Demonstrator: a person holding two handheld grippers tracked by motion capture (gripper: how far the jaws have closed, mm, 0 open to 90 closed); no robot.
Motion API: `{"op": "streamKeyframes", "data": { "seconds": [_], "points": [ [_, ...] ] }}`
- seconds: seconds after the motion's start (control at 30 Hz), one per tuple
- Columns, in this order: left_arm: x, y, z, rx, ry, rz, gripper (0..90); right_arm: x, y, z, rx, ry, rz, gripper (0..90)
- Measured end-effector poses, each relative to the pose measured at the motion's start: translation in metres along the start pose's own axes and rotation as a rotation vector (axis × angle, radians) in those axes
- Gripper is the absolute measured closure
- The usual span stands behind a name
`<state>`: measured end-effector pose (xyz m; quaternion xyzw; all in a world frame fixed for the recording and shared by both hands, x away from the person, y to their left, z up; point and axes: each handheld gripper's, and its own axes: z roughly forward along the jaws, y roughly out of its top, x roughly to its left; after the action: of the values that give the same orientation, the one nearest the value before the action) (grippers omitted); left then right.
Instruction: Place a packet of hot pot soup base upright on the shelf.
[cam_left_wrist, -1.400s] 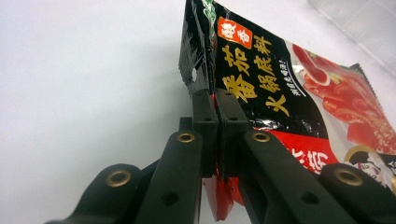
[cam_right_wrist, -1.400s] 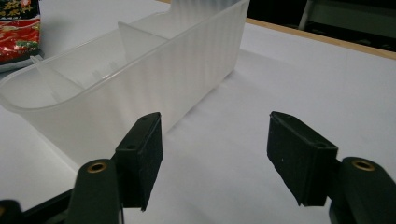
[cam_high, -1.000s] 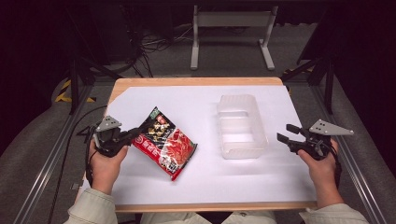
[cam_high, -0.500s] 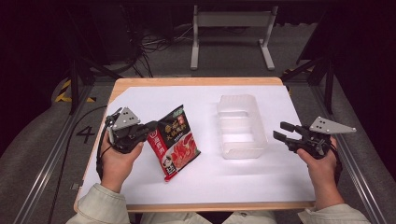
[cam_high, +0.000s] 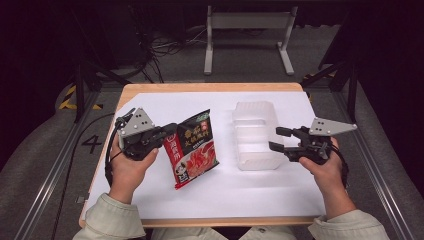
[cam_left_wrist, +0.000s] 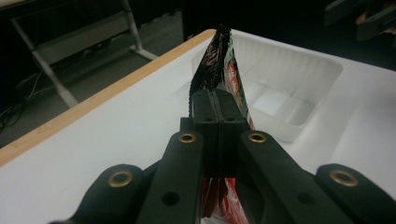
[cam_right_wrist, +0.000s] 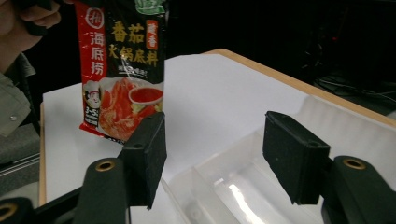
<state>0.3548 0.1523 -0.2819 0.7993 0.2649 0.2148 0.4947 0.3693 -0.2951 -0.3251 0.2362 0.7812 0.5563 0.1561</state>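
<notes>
1. Left claw (cam_high: 169, 131) is clamped on the edge of a red and black sauce packet (cam_high: 194, 148). In the left gripper view you can see both jaws pressed flat together with the packet (cam_left_wrist: 219, 70) sticking up between them.
2. The packet's lifted off the desk (cam_high: 220, 195), hanging roughly upright and a bit tilted, just left of the clear plastic tray (cam_high: 255, 135).
3. Right claw (cam_high: 278, 139) is wide open with nothing in it, sitting at the tray's right edge. From the right gripper view the jaws stand well apart over the tray (cam_right_wrist: 243, 186), with the packet (cam_right_wrist: 123, 70) farther off.
4. The tray looks empty and has a couple of compartments; it rests on the white desk top.
</notes>
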Motion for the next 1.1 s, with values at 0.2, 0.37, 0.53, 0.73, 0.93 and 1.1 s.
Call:
{"op": "streamKeyframes", "data": {
  "seconds": [0.2, 0.37, 0.53, 0.73, 0.93, 1.1],
  "points": [
    [-0.008, 0.011, 0.004, -0.003, -0.035, 0.067, 90.0, 0.013, 0.02, 0.023, -0.005, 0.072, -0.023, 35.8],
    [-0.012, 0.015, 0.005, -0.014, -0.061, 0.089, 90.0, 0.025, 0.033, 0.042, 0.003, 0.13, -0.038, 33.0],
    [-0.022, 0.02, 0.005, -0.024, -0.085, 0.119, 90.0, 0.03, 0.041, 0.059, 0.014, 0.161, -0.049, 32.1],
    [-0.029, 0.024, 0.008, -0.022, -0.118, 0.15, 90.0, 0.033, 0.046, 0.075, 0.029, 0.188, -0.051, 31.3],
    [-0.037, 0.027, 0.011, -0.018, -0.154, 0.179, 90.0, 0.035, 0.044, 0.093, 0.059, 0.235, -0.047, 29.8],
    [-0.043, 0.028, 0.012, -0.014, -0.168, 0.194, 90.0, 0.038, 0.043, 0.102, 0.067, 0.269, -0.045, 28.3]
  ]
}}
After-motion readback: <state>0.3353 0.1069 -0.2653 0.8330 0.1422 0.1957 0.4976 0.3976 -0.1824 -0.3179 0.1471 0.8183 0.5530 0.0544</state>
